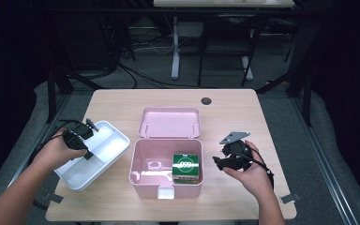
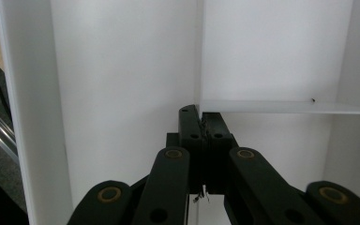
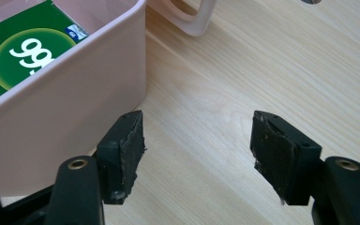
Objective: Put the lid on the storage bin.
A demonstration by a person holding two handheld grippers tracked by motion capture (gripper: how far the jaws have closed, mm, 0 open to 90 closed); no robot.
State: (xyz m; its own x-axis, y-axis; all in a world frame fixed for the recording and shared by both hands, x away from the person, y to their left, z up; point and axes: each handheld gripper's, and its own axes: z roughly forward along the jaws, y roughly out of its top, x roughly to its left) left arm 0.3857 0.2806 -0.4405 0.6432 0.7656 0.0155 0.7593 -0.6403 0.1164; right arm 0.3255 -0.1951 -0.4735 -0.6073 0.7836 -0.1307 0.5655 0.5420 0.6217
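My left gripper (image 1: 86,151) hangs over a white divided tray (image 1: 111,136) at the table's left, held in a hand. In the left gripper view its jaws (image 2: 200,115) are pressed together with nothing visible between them, pointing down at the tray (image 2: 122,70) near a divider. An open pink box (image 1: 133,164) stands mid-table with a green carton (image 1: 186,166) in its right side. My right gripper (image 1: 217,161) sits just right of that box. It (image 3: 197,136) is open over bare wood, beside the box wall (image 3: 61,108) and the carton (image 3: 18,51).
The pink lid (image 1: 169,123) lies folded back behind the box. A dark round hole (image 1: 206,101) marks the table's far side. A pink latch (image 3: 187,18) juts out from the box. Table legs and cables fill the floor beyond.
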